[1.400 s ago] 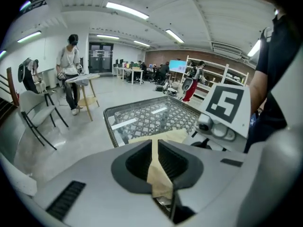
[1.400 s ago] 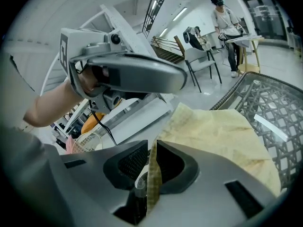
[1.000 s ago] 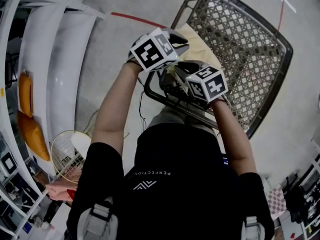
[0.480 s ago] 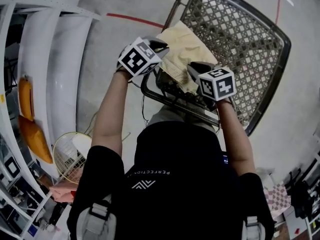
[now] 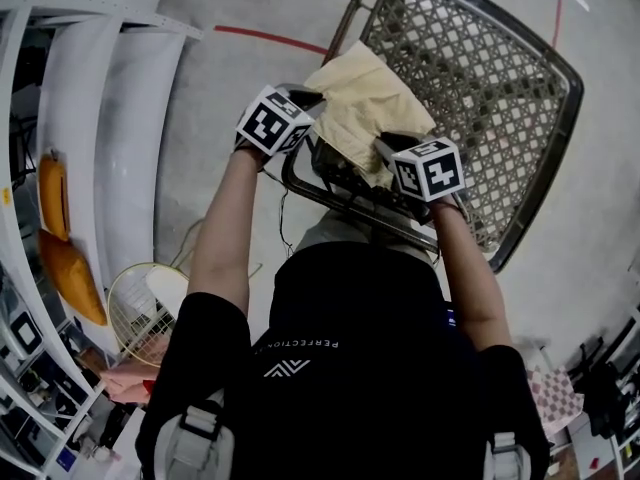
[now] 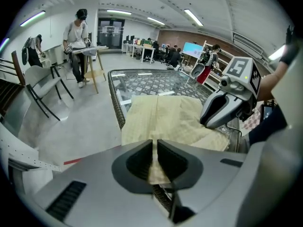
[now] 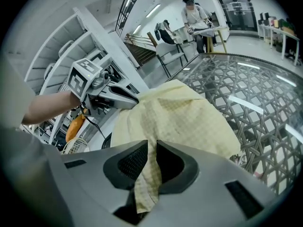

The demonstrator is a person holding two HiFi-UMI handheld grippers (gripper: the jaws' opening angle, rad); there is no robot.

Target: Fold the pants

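The pale yellow checked pants lie partly on the near left corner of the lattice-topped glass table. My left gripper is shut on the cloth's left edge, and a thin fold shows between its pads. My right gripper is shut on the right edge, with a strip of fabric hanging down through its jaws. The pants spread flat ahead of the left gripper. In the right gripper view the pants bulge up between the two grippers. Each gripper sees the other across the cloth.
White curved shelving with orange objects runs along the left. A round wire basket sits on the floor by it. A red tape line crosses the floor. Chairs and a standing person are beyond the table.
Both grippers have come down and forward with the pants. More of the cloth now lies over the table's corner.
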